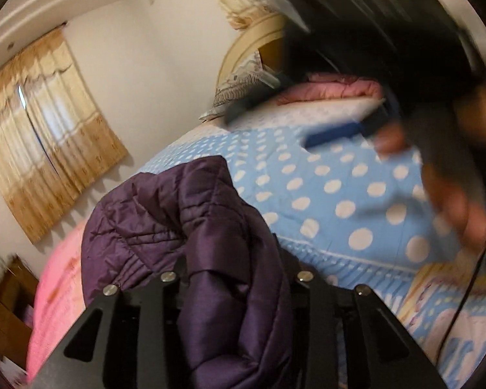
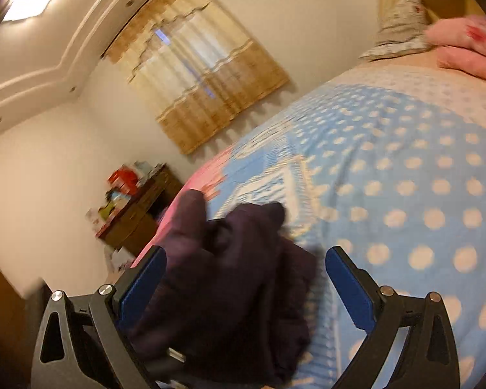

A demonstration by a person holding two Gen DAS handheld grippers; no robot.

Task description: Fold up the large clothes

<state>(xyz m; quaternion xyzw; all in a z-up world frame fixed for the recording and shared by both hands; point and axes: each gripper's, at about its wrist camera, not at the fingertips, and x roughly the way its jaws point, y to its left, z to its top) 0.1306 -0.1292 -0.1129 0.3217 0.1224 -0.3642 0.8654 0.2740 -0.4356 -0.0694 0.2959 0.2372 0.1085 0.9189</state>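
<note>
A dark purple quilted jacket (image 1: 191,227) is bunched up in my left gripper (image 1: 233,275), whose jaws are shut on its fabric and hidden under the folds. It hangs over a bed with a blue polka-dot cover (image 1: 333,194). In the right wrist view the same jacket (image 2: 230,278) fills the gap between the blue fingers (image 2: 350,285) of my right gripper (image 2: 243,262). Those jaws stand wide apart and do not pinch the cloth. The right gripper also shows blurred in the left wrist view (image 1: 340,133), held by a hand above the bed.
A pink blanket (image 1: 337,90) and a patterned pillow (image 1: 239,81) lie at the head of the bed. A brown dresser (image 2: 139,210) with clutter stands by the wall. Beige curtains (image 2: 204,77) cover the window. A pink sheet (image 1: 58,291) edges the bed.
</note>
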